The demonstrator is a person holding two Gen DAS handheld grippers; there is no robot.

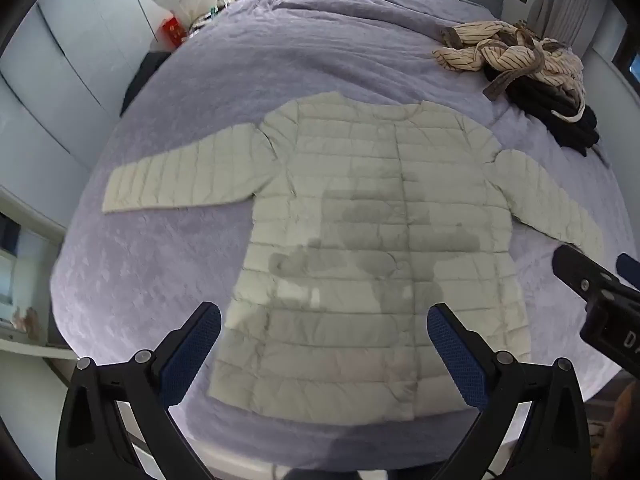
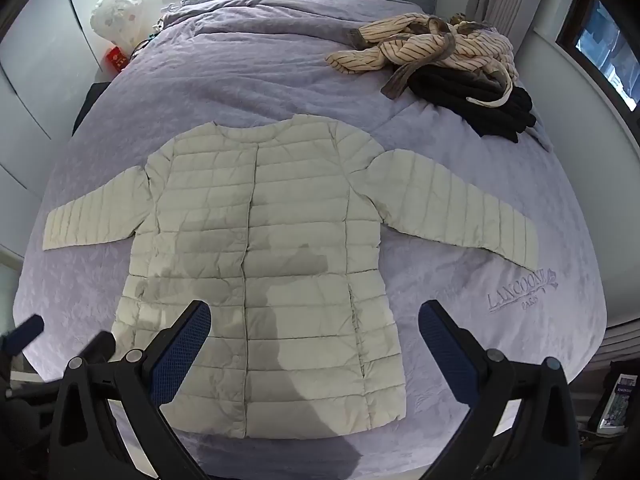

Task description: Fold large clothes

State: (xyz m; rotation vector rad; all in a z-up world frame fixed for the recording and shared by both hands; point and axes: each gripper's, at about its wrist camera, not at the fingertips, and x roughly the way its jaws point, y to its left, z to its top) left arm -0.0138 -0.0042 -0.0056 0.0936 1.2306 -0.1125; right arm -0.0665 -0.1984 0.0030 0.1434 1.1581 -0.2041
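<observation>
Left wrist view: quilted cream jacket (image 1: pixel 372 240) spread flat, front up, sleeves out, on lavender bedspread (image 1: pixel 168 280); hem nearest, between and beyond left gripper (image 1: pixel 324 336). Jaws at widest, holding nothing, apparently clear of fabric. Bare spread left of hem. Right gripper (image 1: pixel 600 292) at right edge, partly cut off.

Right wrist view: jacket (image 2: pixel 280 260) below right gripper (image 2: pixel 314 332), hem nearest. Jaws wide apart, empty. Striped and black clothes pile (image 2: pixel 448 64) well apart, far right. Open bedspread (image 2: pixel 480 340) to right.
</observation>
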